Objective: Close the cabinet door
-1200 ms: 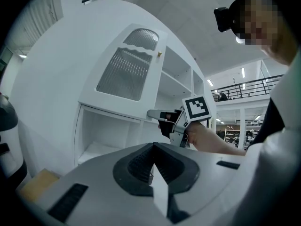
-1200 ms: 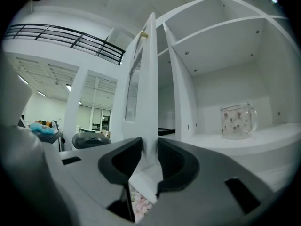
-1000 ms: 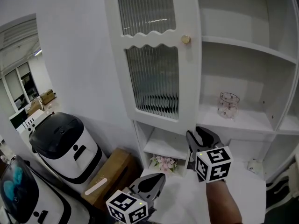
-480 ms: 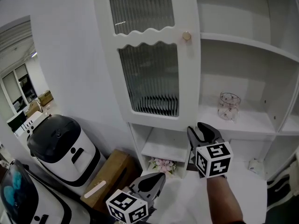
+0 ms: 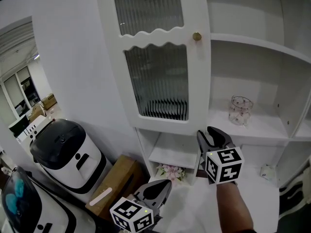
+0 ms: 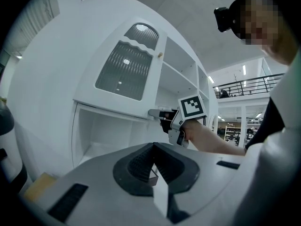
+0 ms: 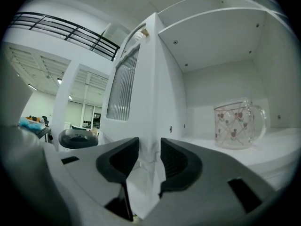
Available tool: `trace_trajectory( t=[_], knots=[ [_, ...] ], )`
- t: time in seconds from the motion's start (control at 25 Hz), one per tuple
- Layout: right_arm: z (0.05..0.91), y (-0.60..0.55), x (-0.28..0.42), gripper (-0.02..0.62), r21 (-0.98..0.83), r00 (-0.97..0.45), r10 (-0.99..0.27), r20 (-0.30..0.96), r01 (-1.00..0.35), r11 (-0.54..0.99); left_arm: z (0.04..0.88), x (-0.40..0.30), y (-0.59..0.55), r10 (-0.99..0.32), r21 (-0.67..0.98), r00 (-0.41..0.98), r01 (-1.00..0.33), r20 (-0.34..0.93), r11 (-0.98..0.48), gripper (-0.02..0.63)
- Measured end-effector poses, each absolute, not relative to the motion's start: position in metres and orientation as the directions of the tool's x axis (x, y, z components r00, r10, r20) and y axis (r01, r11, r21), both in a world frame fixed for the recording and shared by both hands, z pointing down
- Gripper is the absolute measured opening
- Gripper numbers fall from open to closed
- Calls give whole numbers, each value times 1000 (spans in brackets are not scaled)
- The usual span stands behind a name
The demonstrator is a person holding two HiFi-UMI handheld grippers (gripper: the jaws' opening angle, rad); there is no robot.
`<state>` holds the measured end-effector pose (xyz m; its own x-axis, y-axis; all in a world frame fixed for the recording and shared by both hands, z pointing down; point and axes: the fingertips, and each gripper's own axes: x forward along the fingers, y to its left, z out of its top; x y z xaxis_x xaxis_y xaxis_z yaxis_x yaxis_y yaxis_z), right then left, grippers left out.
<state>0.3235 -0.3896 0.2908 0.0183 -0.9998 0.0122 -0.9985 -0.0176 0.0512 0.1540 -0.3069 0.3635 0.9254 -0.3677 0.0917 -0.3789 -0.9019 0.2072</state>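
The white cabinet door (image 5: 155,57), with ribbed glass panes and a small brass knob (image 5: 197,36), stands swung open in front of the shelves. My right gripper (image 5: 212,137) is at the door's lower free corner. In the right gripper view the door's edge (image 7: 149,102) runs between the two pads of the right gripper (image 7: 149,159). Its jaws have just been closing, and they grip that edge. My left gripper (image 5: 163,186) hangs lower left, shut and empty, away from the door. In the left gripper view the left gripper (image 6: 154,161) points level toward the cabinet.
A flowered glass mug (image 5: 239,109) stands on the open shelf behind the door. Pink flowers (image 5: 170,170) lie in the lower compartment. A white and black appliance (image 5: 68,152) and a cardboard box (image 5: 116,178) sit on the floor at the left.
The door's face shows a little broader than a second ago, and the right gripper has shifted slightly with its lower corner. The left gripper has barely moved.
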Motion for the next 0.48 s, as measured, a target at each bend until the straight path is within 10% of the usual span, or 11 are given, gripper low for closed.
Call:
trace_trajectory(
  t=[0.48],
  knots=[
    [290, -336, 282, 18, 49, 8, -1000, -13, -999, -9, 363, 127, -274, -307, 204, 947, -321, 98, -925, 2]
  ],
)
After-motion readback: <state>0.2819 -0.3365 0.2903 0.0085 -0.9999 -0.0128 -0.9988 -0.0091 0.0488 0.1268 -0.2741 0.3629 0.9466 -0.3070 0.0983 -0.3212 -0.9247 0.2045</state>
